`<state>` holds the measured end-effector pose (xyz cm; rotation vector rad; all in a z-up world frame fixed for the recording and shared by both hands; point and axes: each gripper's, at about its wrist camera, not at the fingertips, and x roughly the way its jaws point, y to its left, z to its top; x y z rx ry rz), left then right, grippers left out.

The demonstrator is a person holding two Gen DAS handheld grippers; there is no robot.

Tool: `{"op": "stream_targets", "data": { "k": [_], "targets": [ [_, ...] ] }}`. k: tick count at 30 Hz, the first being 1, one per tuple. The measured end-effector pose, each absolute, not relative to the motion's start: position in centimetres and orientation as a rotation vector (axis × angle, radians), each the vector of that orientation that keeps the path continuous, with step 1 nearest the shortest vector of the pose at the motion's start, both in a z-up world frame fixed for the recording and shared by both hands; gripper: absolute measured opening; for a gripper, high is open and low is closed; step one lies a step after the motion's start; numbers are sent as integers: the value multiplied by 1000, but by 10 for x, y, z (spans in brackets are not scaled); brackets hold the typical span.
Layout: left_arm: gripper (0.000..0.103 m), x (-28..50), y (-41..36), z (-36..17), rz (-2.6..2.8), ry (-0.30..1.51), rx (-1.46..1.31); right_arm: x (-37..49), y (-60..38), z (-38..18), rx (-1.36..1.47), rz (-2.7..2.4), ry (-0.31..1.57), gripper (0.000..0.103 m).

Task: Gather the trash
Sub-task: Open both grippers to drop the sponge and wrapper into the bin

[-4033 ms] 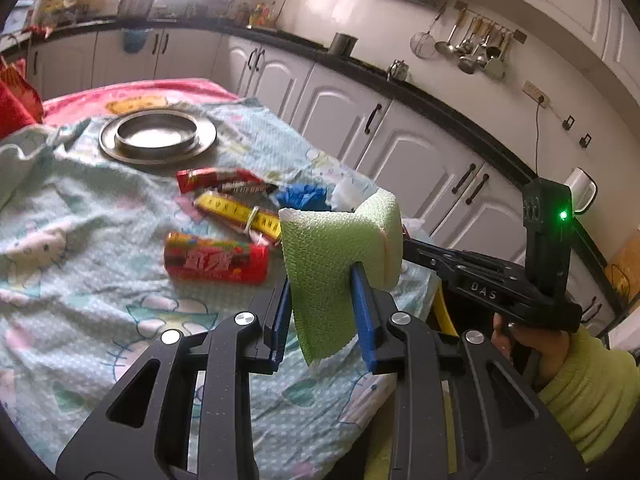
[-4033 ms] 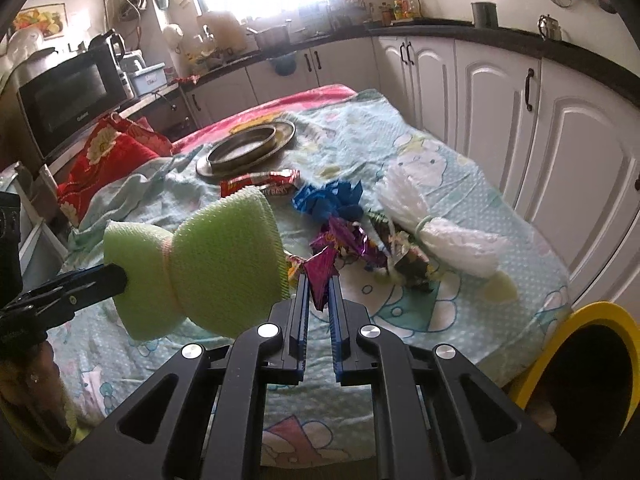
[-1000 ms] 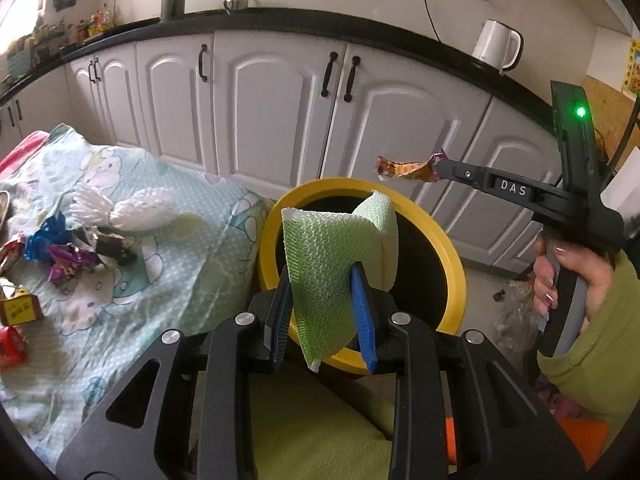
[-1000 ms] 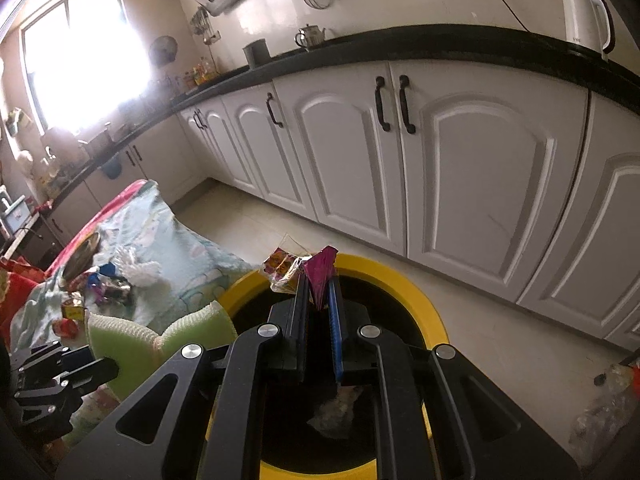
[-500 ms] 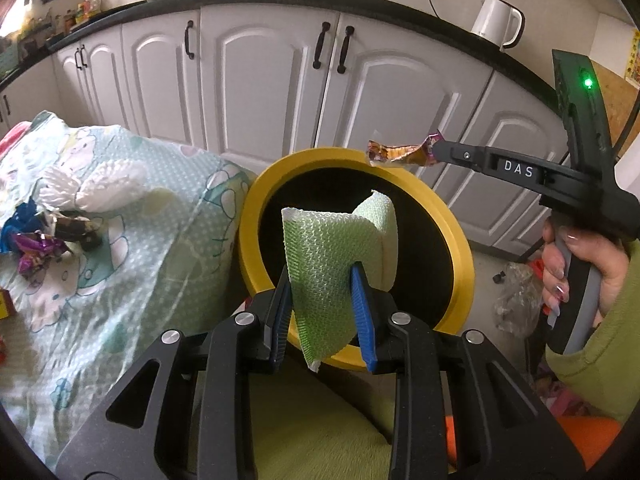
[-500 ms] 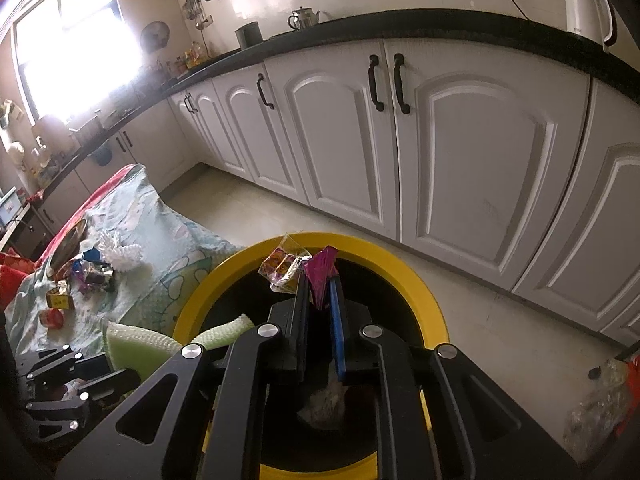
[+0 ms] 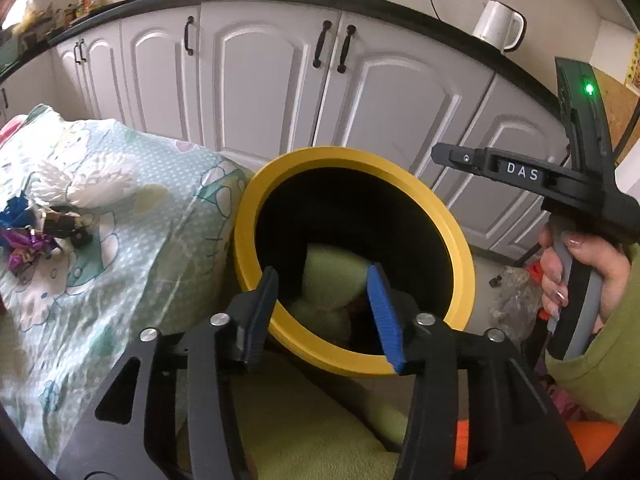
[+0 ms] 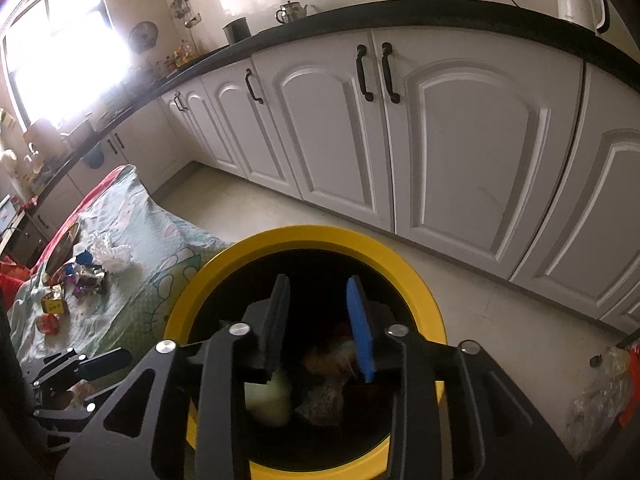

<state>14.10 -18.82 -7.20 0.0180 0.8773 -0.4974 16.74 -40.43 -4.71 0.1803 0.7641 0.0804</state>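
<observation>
A yellow-rimmed black bin (image 7: 448, 216) (image 8: 404, 264) stands beside the table. My left gripper (image 7: 324, 300) is open and empty over the bin's mouth. The green cloth (image 7: 332, 276) lies inside the bin below it, and shows pale in the right wrist view (image 8: 268, 400). My right gripper (image 8: 318, 320) is open and empty above the bin; its arm shows in the left wrist view (image 7: 500, 168). Crumpled wrappers (image 8: 328, 376) lie in the bin. More trash stays on the table: a white plastic bag (image 7: 92, 180), foil wrappers (image 7: 28, 244) (image 8: 84, 276).
The table has a pale blue cartoon cloth (image 7: 132, 216). White cabinets (image 8: 460, 152) under a black counter stand behind the bin. A white kettle (image 7: 496, 24) sits on the counter. A plastic bag (image 8: 600, 396) lies on the floor at right. A small box (image 8: 52, 304) is on the table.
Both grippers have opened. The green cloth has dropped from my left gripper into the bin, and the wrappers have dropped from my right gripper into the bin.
</observation>
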Motion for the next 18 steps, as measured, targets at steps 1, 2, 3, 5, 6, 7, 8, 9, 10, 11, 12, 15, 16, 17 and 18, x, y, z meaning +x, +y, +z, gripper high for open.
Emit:
{"op": "stream_targets", "data": {
  "k": [1, 2, 3, 5, 6, 7, 8, 9, 10, 11, 12, 15, 16, 17, 18],
  "targets": [
    [48, 140, -186, -69, -492, 868, 14, 167, -404, -46, 181, 78, 760, 35],
    [51, 139, -183, -65, -485, 853, 7, 166, -404, -45, 180, 75, 756, 38],
    [55, 137, -181, -62, -478, 841, 2, 166, -404, -44, 180, 72, 749, 40],
    [64, 136, -175, -55, -458, 817, -12, 163, -402, -38, 179, 71, 729, 45],
    [69, 135, -172, -52, -450, 807, -16, 162, -401, -36, 177, 70, 722, 48],
    [76, 134, -169, -49, -437, 794, -17, 160, -399, -32, 172, 69, 707, 54],
    [80, 133, -165, -44, -418, 778, -20, 158, -398, -29, 169, 69, 697, 56],
    [86, 132, -163, -42, -410, 770, -23, 156, -395, -25, 164, 72, 682, 57],
    [88, 131, -160, -39, -401, 760, -27, 155, -394, -22, 162, 76, 674, 57],
    [89, 130, -157, -36, -394, 751, -30, 154, -391, -19, 158, 81, 666, 62],
    [92, 129, -153, -32, -380, 738, -33, 152, -388, -16, 153, 84, 656, 65],
    [92, 126, -142, -24, -348, 712, -45, 146, -379, -5, 143, 99, 624, 68],
    [92, 125, -138, -22, -338, 707, -48, 144, -376, -2, 139, 105, 617, 69],
    [92, 125, -135, -20, -328, 700, -50, 142, -372, 2, 134, 112, 607, 73],
    [92, 124, -131, -17, -316, 692, -52, 140, -369, 5, 130, 116, 596, 76]
  ]
}}
